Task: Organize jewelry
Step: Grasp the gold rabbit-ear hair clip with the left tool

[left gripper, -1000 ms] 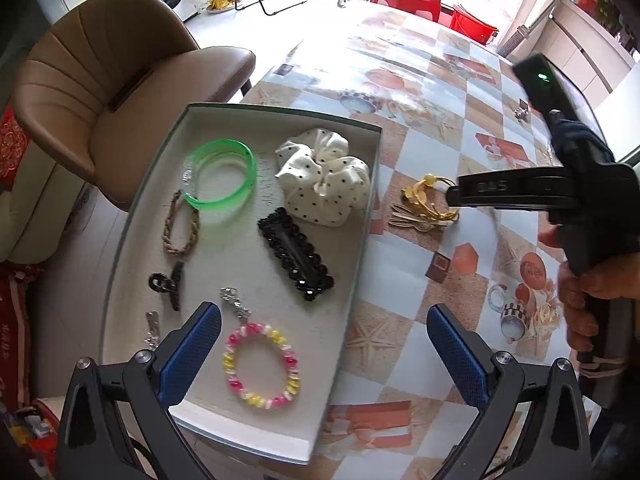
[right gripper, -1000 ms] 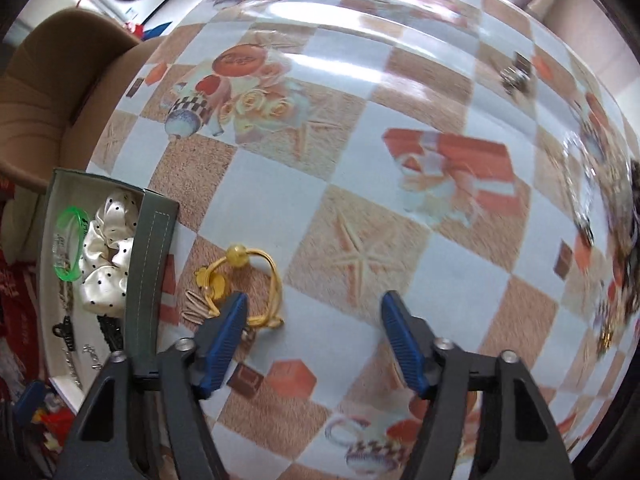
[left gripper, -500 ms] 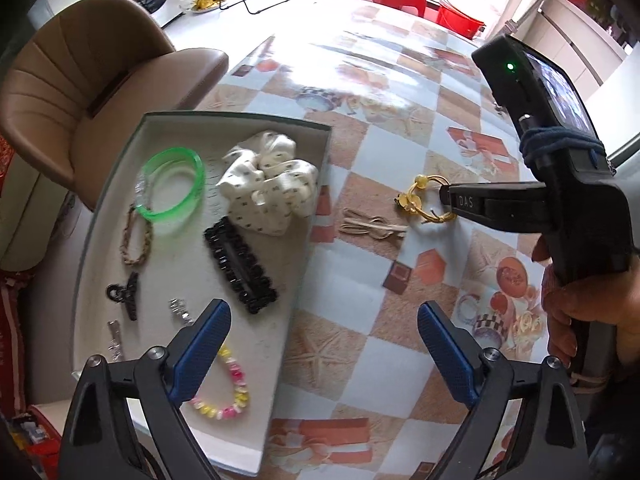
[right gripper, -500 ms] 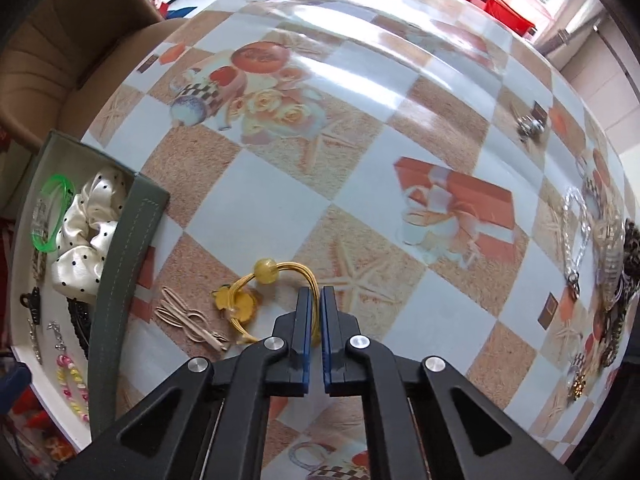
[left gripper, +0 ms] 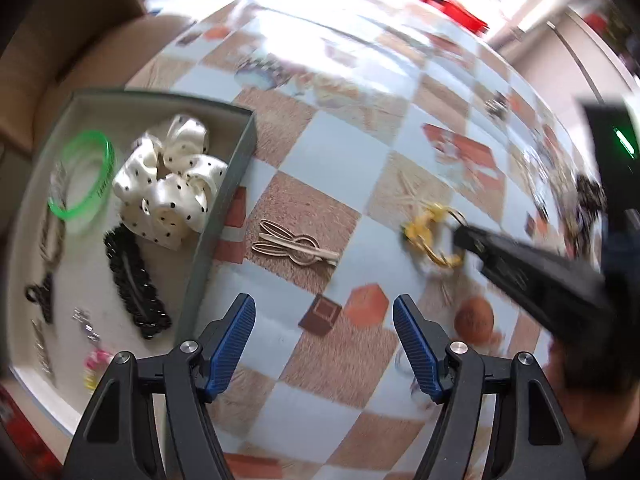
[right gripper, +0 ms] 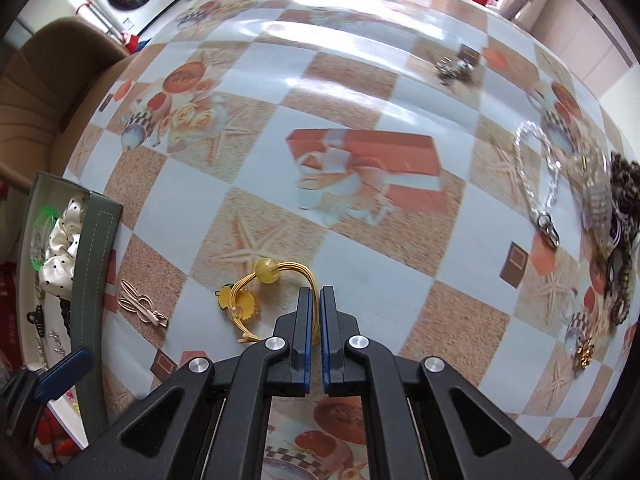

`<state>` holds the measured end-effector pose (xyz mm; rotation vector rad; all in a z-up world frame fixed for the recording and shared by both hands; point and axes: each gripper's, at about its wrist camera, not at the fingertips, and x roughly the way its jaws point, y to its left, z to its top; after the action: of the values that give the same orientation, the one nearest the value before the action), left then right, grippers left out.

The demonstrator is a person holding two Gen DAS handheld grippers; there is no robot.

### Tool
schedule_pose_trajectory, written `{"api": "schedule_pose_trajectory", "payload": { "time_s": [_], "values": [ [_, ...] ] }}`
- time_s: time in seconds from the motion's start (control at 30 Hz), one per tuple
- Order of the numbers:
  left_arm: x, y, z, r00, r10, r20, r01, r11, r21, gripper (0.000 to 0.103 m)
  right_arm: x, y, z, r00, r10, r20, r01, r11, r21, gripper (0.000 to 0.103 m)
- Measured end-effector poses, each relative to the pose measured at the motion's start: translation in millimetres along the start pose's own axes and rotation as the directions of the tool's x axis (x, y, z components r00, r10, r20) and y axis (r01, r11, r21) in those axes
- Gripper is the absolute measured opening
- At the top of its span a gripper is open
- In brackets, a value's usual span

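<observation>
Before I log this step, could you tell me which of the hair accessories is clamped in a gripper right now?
The yellow hair tie with the bead: the right gripper is shut on its cords. The rose-gold hair clip lies free on the tablecloth, and the polka-dot scrunchie sits in the tray.

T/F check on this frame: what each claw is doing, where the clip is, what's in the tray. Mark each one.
1. The right claw is shut on the yellow hair tie. True.
2. The left claw grips the beige hair clip. False: it is open, nothing between its pads.
3. The beige hair clip lies inside the tray. False: on the tablecloth beside it.
4. The green bangle is in the tray. True.
</observation>
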<state>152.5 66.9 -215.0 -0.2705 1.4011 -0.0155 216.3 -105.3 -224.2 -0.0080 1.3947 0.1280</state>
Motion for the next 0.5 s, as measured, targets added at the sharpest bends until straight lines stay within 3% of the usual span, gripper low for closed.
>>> {"api": "schedule_pose_trajectory", "payload": {
  "time_s": [0.3, 0.47, 0.5],
  "values": [
    [31, 7, 21, 0.998, 0.058, -0.033, -0.063, 0.984, -0.166, 0.076, -7, -37, -15, 0.999, 0.051, 0.02, -0.052, 0.997, 0.059, 0.004],
    [36, 1, 30, 0.992, 0.12, -0.028, -0.123, 0.975, -0.186, 0.075, -17, -41, -26, 0.998, 0.061, 0.025, -0.063, 0.996, 0.069, 0.004],
    [37, -3, 31, 0.991, 0.134, -0.029, -0.137, 0.974, -0.182, 0.067, -17, -38, -25, 0.998, 0.06, 0.025, -0.062, 0.996, 0.071, 0.003]
  ]
}}
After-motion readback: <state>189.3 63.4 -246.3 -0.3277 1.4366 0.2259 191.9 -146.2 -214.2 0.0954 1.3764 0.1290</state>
